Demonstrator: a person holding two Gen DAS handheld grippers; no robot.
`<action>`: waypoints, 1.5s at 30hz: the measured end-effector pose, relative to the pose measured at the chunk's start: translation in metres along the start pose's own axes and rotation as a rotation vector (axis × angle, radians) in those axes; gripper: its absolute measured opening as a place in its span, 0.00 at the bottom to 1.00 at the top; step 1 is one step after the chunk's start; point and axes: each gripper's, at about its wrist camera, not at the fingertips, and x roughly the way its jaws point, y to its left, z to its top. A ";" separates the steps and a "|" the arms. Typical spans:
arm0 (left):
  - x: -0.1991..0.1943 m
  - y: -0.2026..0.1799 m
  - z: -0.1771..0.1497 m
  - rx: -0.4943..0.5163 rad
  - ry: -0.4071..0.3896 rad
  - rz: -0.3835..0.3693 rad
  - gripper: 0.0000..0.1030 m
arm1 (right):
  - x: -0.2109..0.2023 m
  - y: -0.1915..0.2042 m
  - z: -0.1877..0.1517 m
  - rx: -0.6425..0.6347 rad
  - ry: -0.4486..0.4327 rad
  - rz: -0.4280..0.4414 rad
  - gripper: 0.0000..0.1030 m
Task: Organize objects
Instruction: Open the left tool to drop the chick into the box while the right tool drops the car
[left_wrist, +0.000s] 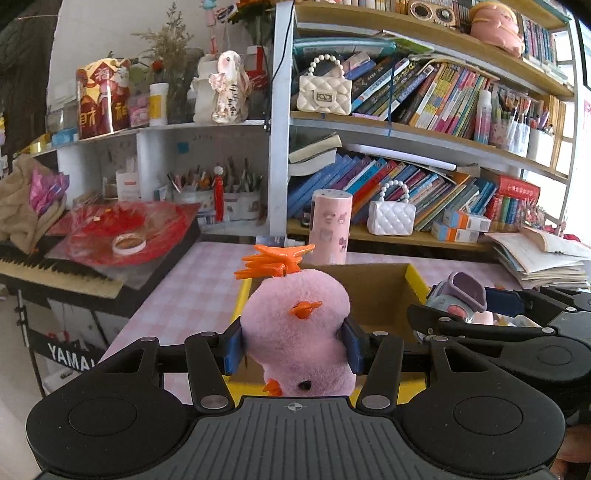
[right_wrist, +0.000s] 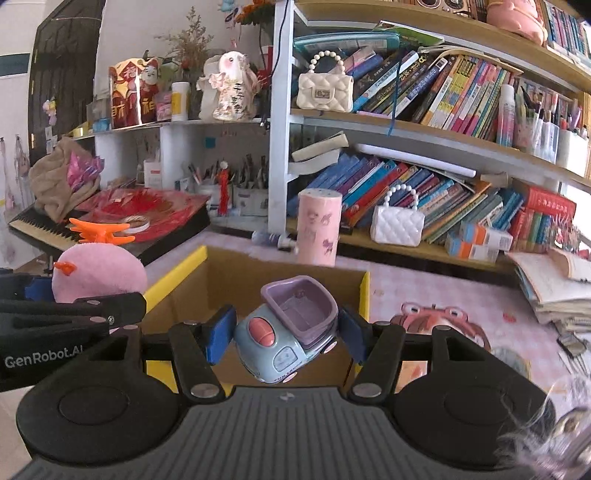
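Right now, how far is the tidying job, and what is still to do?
Mid-way, it seems. The cardboard box shows nothing inside where visible, so nothing looks stored yet. In hand: the left gripper is shut on the pink plush chick, and the right gripper is shut on the toy car, both held above the open box. Left: release both into it.

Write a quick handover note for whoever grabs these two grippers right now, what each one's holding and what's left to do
Left gripper: shut on the pink plush chick, held upside down over the near left edge of the cardboard box.
Right gripper: shut on the toy car, tilted, held above the box opening.
Box sits on the pink checked table, in front of the shelves; its floor is mostly hidden, so contents are unclear.
Done: both toys picked up and brought to the box.
Left: probably lower and release each toy into it.
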 end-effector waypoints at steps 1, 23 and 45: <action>0.006 -0.001 0.001 0.001 0.005 0.003 0.49 | 0.007 -0.003 0.001 -0.005 0.004 -0.003 0.57; 0.098 0.000 -0.017 -0.124 0.276 0.122 0.48 | 0.136 -0.026 -0.010 -0.226 0.313 0.330 0.58; 0.051 -0.024 0.001 -0.075 0.087 0.177 0.78 | 0.108 -0.041 0.001 -0.263 0.193 0.331 0.69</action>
